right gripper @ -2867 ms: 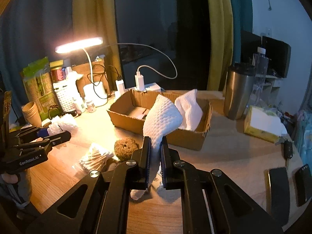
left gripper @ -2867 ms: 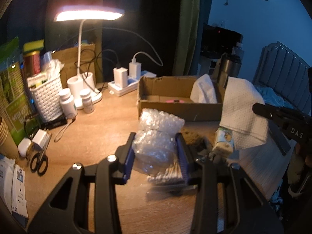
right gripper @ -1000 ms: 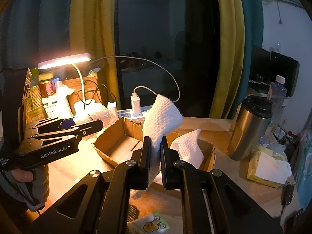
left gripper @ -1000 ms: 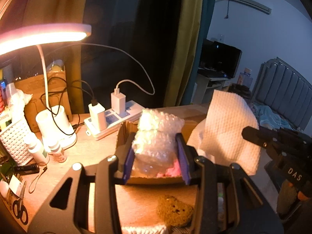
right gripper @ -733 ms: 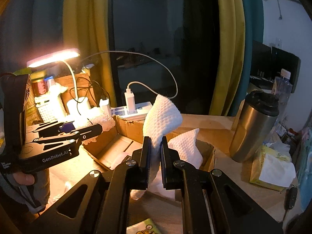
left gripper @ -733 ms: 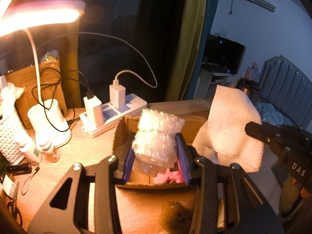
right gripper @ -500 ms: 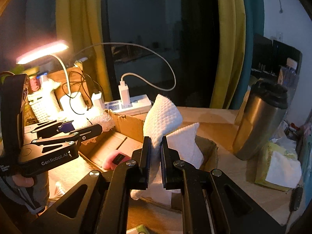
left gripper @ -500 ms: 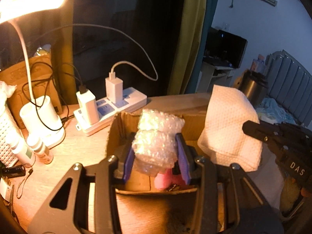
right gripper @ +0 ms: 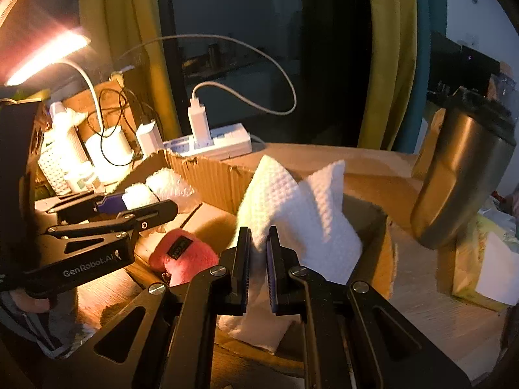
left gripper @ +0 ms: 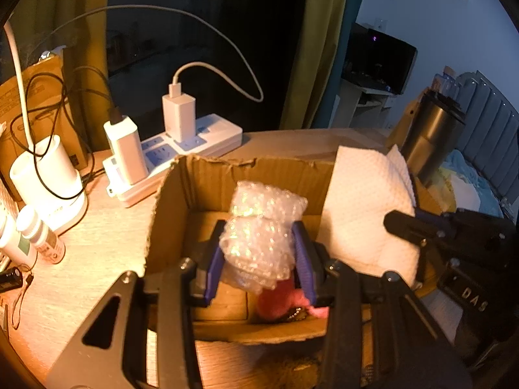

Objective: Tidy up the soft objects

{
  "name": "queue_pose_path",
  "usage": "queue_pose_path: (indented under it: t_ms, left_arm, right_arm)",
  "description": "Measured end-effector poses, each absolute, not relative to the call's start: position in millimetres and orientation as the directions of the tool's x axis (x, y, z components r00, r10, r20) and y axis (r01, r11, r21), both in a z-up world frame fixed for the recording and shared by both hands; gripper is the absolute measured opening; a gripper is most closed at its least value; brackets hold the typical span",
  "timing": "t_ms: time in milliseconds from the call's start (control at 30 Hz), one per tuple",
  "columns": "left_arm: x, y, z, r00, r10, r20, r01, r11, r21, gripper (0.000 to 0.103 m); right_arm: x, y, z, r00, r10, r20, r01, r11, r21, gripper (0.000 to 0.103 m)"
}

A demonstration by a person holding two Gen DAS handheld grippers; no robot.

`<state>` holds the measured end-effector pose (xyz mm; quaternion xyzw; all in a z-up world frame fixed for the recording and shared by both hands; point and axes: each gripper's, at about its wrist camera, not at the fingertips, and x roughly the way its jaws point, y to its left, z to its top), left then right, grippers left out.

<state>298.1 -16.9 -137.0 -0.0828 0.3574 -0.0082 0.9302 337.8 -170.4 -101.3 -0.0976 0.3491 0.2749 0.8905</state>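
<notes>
My left gripper is shut on a crumpled wad of bubble wrap, held over the open cardboard box. From the right wrist view the same left gripper hangs at the box's left end. My right gripper is shut on a white textured paper towel, lowered into the right end of the box. A second white towel stands in the box behind it. A pink plush item lies on the box floor between the two grippers.
A white power strip with chargers and cables sits behind the box. A lamp base and small bottles stand at left. A steel tumbler and a tissue pack are right of the box. A brown sponge lies near the box front.
Both grippers moved forward and down from above the table's front to over and into the box. The bubble wrap and the towel travelled with them, and the pink plush came into view.
</notes>
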Motion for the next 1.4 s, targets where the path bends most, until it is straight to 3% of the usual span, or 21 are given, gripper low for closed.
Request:
queue_pose_path:
  t_ms: [300, 433, 567, 767, 933, 1200, 1233, 1300, 1400]
  left_arm:
    - [302, -18, -143, 0.716, -0.059, -0.696, -0.062, 0.987, -0.147, 0.043]
    - [303, -21, -144, 0.704, -0.043, -0.709, -0.059, 0.991, -0.119, 0.051]
    - [303, -28, -145, 0.693, -0.039, -0.72, -0.039, 0.995, -0.092, 0.051]
    - [304, -29, -146, 0.688, -0.026, -0.725, -0.043, 0.996, -0.077, 0.053]
    - [307, -33, -147, 0.678, -0.019, -0.735, -0.035, 0.998, -0.058, 0.066]
    - [306, -30, -146, 0.672, -0.037, -0.74, -0.041, 0.995, -0.088, 0.067]
    - [305, -31, -146, 0.672, -0.038, -0.739, -0.042, 0.995, -0.089, 0.067]
    - [303, -31, -144, 0.675, -0.04, -0.737, -0.04, 0.995, -0.09, 0.067]
    - [297, -31, -139, 0.684, -0.041, -0.728, -0.035, 0.995, -0.089, 0.067]
  right_arm:
    - [345, -169, -118, 0.579, 0.395, -0.713, -0.548, 0.836, 0.019, 0.01]
    - [349, -167, -126, 0.559, 0.39, -0.732, -0.542, 0.84, 0.033, 0.01]
    - [351, -170, -130, 0.549, 0.396, -0.736, -0.534, 0.844, 0.055, 0.01]
    - [351, -172, -131, 0.56, 0.394, -0.729, -0.525, 0.85, 0.056, 0.015]
    - [352, -173, -132, 0.563, 0.392, -0.728, -0.518, 0.853, 0.059, 0.018]
    - [353, -173, -131, 0.548, 0.383, -0.744, -0.519, 0.853, 0.056, 0.02]
    - [353, -173, -131, 0.544, 0.382, -0.747, -0.519, 0.853, 0.058, 0.021]
    - [352, -173, -129, 0.536, 0.395, -0.746, -0.525, 0.848, 0.071, 0.046]
    - [350, -174, -124, 0.55, 0.383, -0.742, -0.517, 0.854, 0.058, 0.056]
